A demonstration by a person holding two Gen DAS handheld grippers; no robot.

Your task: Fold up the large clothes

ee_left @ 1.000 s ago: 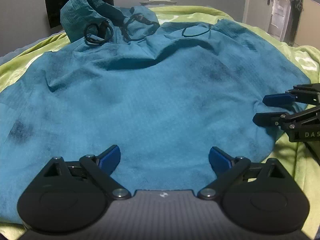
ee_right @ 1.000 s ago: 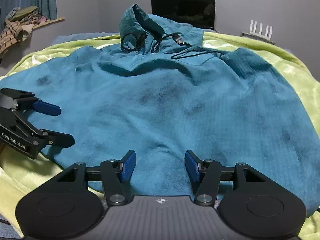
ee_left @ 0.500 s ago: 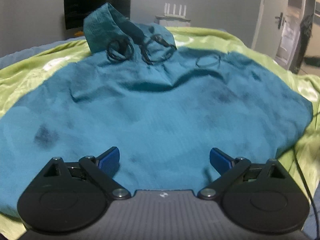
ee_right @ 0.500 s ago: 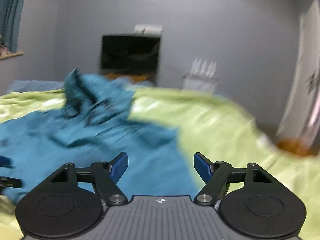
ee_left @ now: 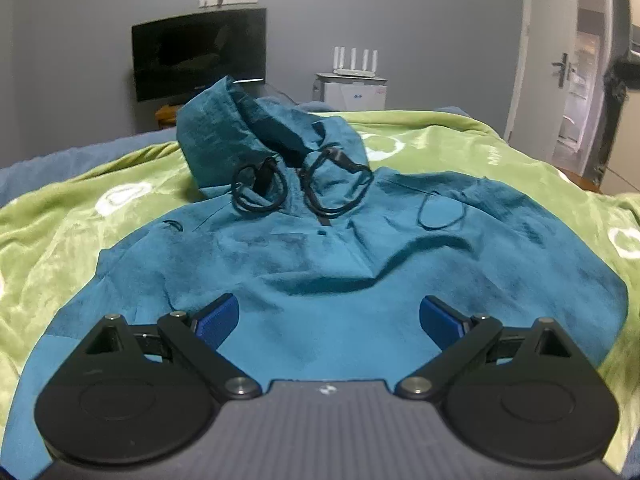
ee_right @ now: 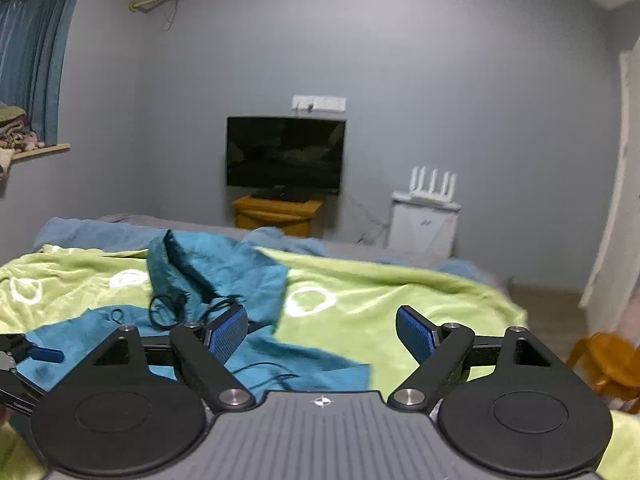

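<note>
On the bed, a teal hoodie (ee_left: 320, 280) is spread face up over a fleecy lime-green blanket (ee_left: 460, 148) printed with white rings. The fabric is soft and matte, rumpled into shallow ridges across the chest and mottled with darker patches. The hood (ee_left: 224, 132) is pushed up into a stiff peak at the far end, and black drawcords (ee_left: 336, 188) are coiled in loops just below it, lying on the collar. A blue sheet (ee_right: 92, 232) is seen beyond the blanket's far edge.

Against the grey wall, a dark flat television (ee_right: 285, 153) is mounted above a small orange cabinet (ee_right: 276, 210), and a white four-antenna router (ee_right: 434, 188) is set on top of a white box-shaped unit (ee_right: 424, 228).

The left gripper (ee_left: 328, 318) is held level over the near hem of the hoodie, its blue ribbed pads (ee_left: 218, 318) spread wide apart with nothing between them. The right gripper (ee_right: 320, 332) is raised and aimed across the bed toward the wall, above the hoodie's right edge where teal meets green; its jaws are likewise parted and empty. In the right wrist view, the left gripper's tip is caught at the left margin over the teal cloth.
</note>
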